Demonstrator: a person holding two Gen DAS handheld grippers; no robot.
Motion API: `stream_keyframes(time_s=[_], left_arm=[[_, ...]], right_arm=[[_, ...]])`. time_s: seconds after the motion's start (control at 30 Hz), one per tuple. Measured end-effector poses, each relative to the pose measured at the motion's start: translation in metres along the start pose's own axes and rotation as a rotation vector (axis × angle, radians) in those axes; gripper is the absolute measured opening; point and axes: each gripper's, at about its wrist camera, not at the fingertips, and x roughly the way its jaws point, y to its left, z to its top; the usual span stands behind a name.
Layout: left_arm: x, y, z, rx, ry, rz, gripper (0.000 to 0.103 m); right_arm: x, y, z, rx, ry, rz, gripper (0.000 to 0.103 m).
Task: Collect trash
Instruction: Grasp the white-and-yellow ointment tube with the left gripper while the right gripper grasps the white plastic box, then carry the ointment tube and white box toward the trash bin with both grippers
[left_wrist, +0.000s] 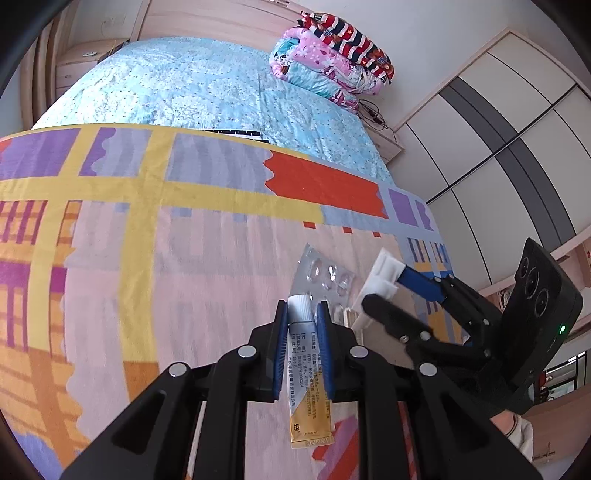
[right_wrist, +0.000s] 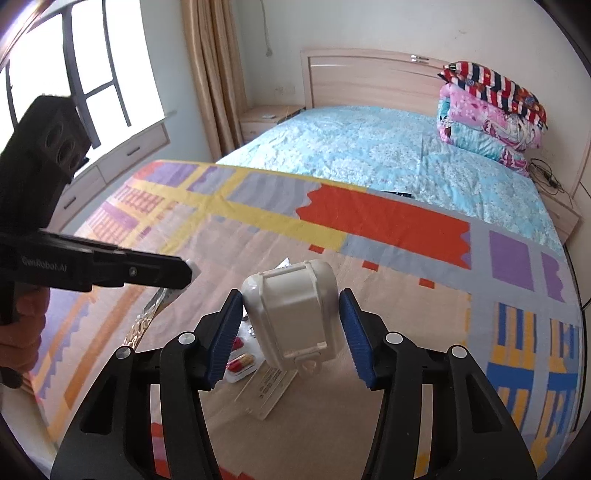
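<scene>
Soft metal, printed white and orange, made up the ointment tube that the left gripper held clamped near its white cap end, the crimped tail hanging free toward the camera above the patterned blanket on the bed. The tube looked light and easily dented; a hold at the firmer shoulder by the cap seemed sounder than 1 on the flat, slippery body. Just beyond the blue fingertips lay a silver blister pack, thin, crackly foil that would likely bend if pinched and might best be taken by an edge.

In the right wrist view, the right gripper bracketed a white plastic case standing on end. Its left pad appeared to touch the case's side, while a small gap showed at the other pad, so the jaws read as apart around the case rather than gripping it; whether the case rested on the blanket could not be told. Rigid and smooth, the case would probably take a firm squeeze across its 2 flat sides but could slip on glossy plastic. Beneath it lay a clear blister of red-and-yellow capsules and a printed card, both light and flimsy.
</scene>
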Motion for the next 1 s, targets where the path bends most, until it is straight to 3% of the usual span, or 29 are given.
stream_keyframes(time_s=[0.4, 0.53, 1.0], left_arm=[[-0.043, -0.018, -0.030, 0.047, -0.053, -0.025, 0.015], [-0.053, -0.023, -0.044, 0.069, -0.060, -0.017, 0.015], [-0.097, -0.042, -0.120, 0.162, -0.093, -0.043, 0.015]], right_arm=[[-0.051, 0.021, -0.023, -0.031, -0.040, -0.051, 0.053], [-0.071, 0.026, -0.035, -0.018, -0.054, -0.026, 0.053], [-0.146, 0.068, -0.084, -0.099, -0.109, -0.053, 0.053]])
